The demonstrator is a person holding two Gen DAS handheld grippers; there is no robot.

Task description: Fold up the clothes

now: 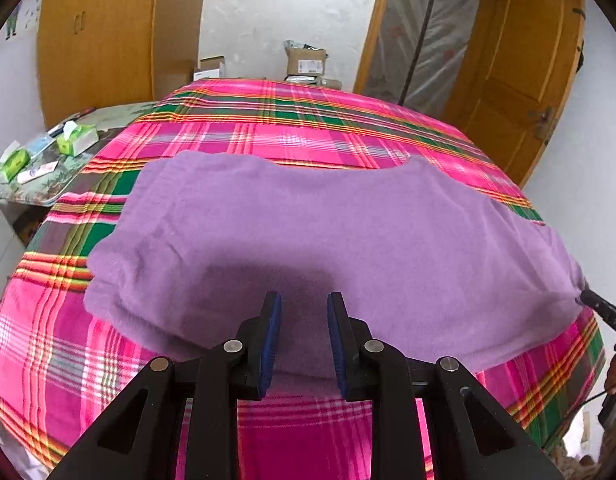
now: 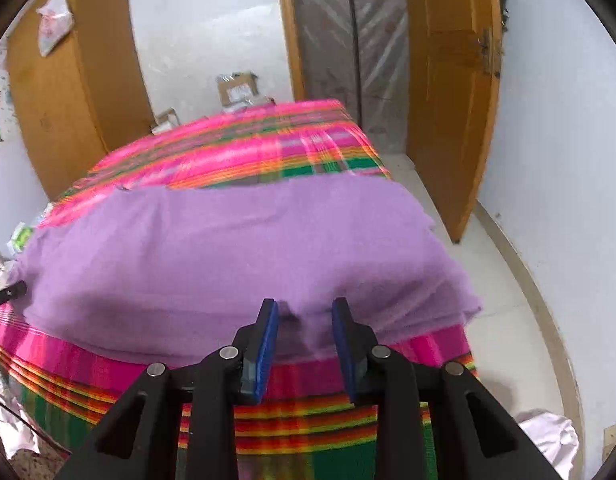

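1. Left gripper: black arms with blue pads, fingers set a moderate gap apart and holding nothing. It hangs over the near edge of the garment, where a dark shadow falls on the fabric.
2. Right gripper: same build, fingers likewise parted with nothing between them. The tips stand over the near hem of the garment; a small pucker in the cloth lies just beyond the left pad. Whether the pads touch the fabric cannot be told.
3. Garment: purple and fleecy, spread flat across the near half of the bed, its far edge dipping in a shallow curve. In the left view the right gripper's tip meets its right corner.
4. Bed: covered in a pink plaid sheet with green and orange bands, bare beyond the garment.
5. Side table, left of the bed: it carries green tissue packs.
6. Floor, right of the bed: pale tiles and a pink cloth lying near its corner.
7. Far end: cardboard boxes against a white wall, a wooden wardrobe to the left, an open wooden door to the right.
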